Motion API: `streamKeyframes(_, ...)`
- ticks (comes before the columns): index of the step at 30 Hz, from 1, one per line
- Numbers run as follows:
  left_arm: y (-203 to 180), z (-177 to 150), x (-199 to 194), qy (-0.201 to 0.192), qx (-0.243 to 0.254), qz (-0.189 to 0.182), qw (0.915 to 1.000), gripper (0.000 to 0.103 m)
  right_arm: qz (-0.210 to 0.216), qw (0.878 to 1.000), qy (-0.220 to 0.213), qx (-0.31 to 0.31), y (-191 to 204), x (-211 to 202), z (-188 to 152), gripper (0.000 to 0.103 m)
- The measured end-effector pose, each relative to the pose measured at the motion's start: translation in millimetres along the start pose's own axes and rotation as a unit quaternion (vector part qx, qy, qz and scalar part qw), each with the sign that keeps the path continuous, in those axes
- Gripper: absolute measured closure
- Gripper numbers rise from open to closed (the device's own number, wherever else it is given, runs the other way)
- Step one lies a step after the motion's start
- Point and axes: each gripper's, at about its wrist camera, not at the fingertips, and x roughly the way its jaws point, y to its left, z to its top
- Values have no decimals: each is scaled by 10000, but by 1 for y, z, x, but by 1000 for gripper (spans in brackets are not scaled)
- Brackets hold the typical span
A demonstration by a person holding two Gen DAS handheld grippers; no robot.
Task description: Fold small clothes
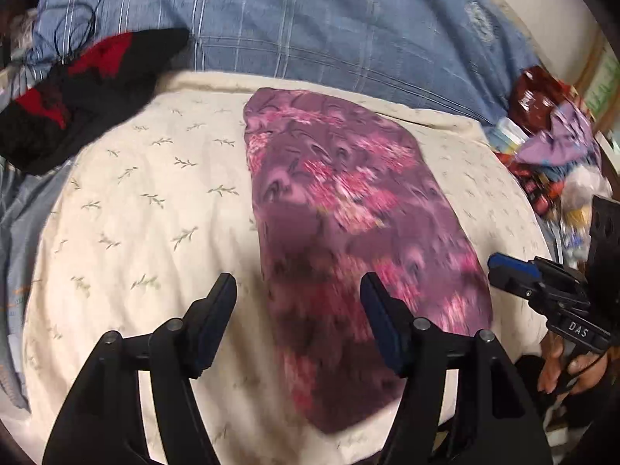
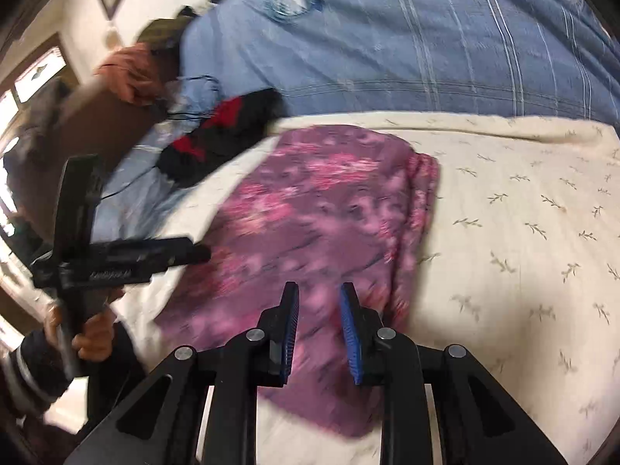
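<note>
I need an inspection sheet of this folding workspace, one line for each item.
Surface: cream leaf-print sheet, wrinkled.
Job's things: purple floral garment lies folded lengthwise on the sheet; black and red garment at the sheet's far edge.
Clutter: pile of packets and cloth beside the bed.
Grippers: left gripper open, empty; right gripper narrowly open, empty.
Cables: thin black cable on the blue striped blanket.
Surroundings: blurred, unclear.

Two close wrist views, angled down, sharing the purple garment.

Purple floral garment on cream bedsheet
</note>
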Motion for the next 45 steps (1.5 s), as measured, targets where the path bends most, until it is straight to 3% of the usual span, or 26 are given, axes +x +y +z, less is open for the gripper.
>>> streamKeyframes(2, -4, -19, 9, 236, 135, 109, 9996, 36, -33, 9996, 289, -27, 1, 3, -17, 79)
streamKeyframes(5, -7, -37, 28, 644, 162, 430, 9969, 36, -407, 9947, 943, 65, -5, 28, -45, 81)
streamKeyframes(8, -8, -40, 4, 424, 164, 456, 9979, 35, -542, 9942, 917, 152, 5, 16, -40, 76)
streamKeyframes(9, -10, -40, -5, 299, 281, 577, 9975, 30, -640, 9936, 931, 70, 10, 11, -36, 64)
streamKeyframes(10, -13, -42, -15, 143, 462, 831, 9954, 21, -833, 9924, 903, -58, 15, 5, -32, 39)
streamKeyframes(11, -16, -45, -26, -25, 666, 1146, 9912, 17, -1271, 9877, 860, -293, 21, -2, -29, 25)
streamKeyframes(12, -19, -50, -35, -196, 843, 1389, 9865, 15, -1793, 9786, 855, -537, 28, -10, -27, 4)
streamKeyframes(13, -20, -54, -39, -286, 944, 1529, 9833, 15, -2166, 9699, 820, -748, 35, -17, -28, 0)
streamKeyframes(17, -22, -68, -42, -288, 1069, 2154, 9702, 15, -2624, 9558, 674, -1142, 53, -48, -33, 0)
streamKeyframes(19, -28, -77, -39, -249, 1151, 2255, 9671, 15, -2705, 9517, 728, -1258, 56, -56, -38, 0)
streamKeyframes(25, -41, -87, -29, 64, 1022, 1952, 9754, 15, -3163, 9389, 466, -1272, 58, -62, -55, 0)
streamKeyframes(32, -57, -90, -32, 27, 928, 1477, 9847, 15, -2923, 9528, 345, -750, 43, -73, -64, 0)
streamKeyframes(45, -87, -105, -36, 5, 1311, 1196, 9841, 15, -2801, 9579, 424, -469, 29, -78, -79, 0)
